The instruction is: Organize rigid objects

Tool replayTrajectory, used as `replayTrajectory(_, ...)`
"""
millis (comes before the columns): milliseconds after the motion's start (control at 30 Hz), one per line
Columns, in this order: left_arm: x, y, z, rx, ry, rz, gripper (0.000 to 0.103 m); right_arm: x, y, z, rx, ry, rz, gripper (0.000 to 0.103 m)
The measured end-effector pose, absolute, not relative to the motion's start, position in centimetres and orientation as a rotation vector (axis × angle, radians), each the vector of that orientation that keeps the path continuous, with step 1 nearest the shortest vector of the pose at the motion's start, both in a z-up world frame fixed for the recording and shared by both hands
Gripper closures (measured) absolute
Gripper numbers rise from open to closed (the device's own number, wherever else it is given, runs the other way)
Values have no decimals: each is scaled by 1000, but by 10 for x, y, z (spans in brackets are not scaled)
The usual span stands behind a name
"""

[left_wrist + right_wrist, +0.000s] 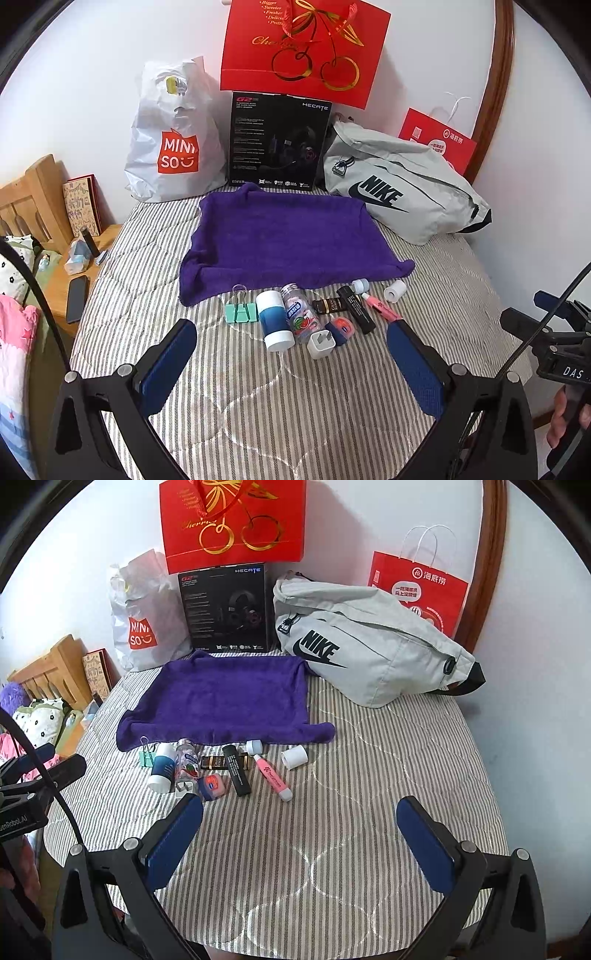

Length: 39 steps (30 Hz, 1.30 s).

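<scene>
**Mei:** On the striped bed cover (295, 398), just before the near edge of the purple towel (284, 236), all the small things lie in one tight group. Both grippers hover above the bed, the left gripper (291, 350) and the right gripper (299, 827), each with jaws wide apart and holding nothing.

**Tom:** So nothing is moved yet, I think. Which one first?

**Mei:** I would take one from the outside of the group. The white cap (294, 757) stands apart on the right, and the mint binder clip (241, 312) is free on the left. The pink marker (273, 777) is long and thin, so close the jaws across its width.

**Tom:** And the middle ones?

**Mei:** They touch each other. The blue-and-white bottle (274, 320) and the clear candy bottle (300, 313) are round, smooth plastic, and may roll on the soft quilt. The white charger (321, 344) is boxy with flat sides, easier to hold. The black tube (356, 309) lies against the small dark box (330, 305).

**Tom:** The towel looks soft and thick.

**Mei:** Yes, probably it is the place to arrange them.
</scene>
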State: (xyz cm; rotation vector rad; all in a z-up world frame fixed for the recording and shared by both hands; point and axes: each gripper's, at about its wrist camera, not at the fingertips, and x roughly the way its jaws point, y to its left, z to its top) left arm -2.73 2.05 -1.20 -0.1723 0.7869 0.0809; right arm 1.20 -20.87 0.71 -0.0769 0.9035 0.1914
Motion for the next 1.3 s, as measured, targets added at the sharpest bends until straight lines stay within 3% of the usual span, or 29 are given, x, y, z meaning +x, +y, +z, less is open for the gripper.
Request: replayTrajectory(1300, -27, 24, -8, -157, 809, 85, 0, 9, -209, 8, -82, 901, 189, 0)
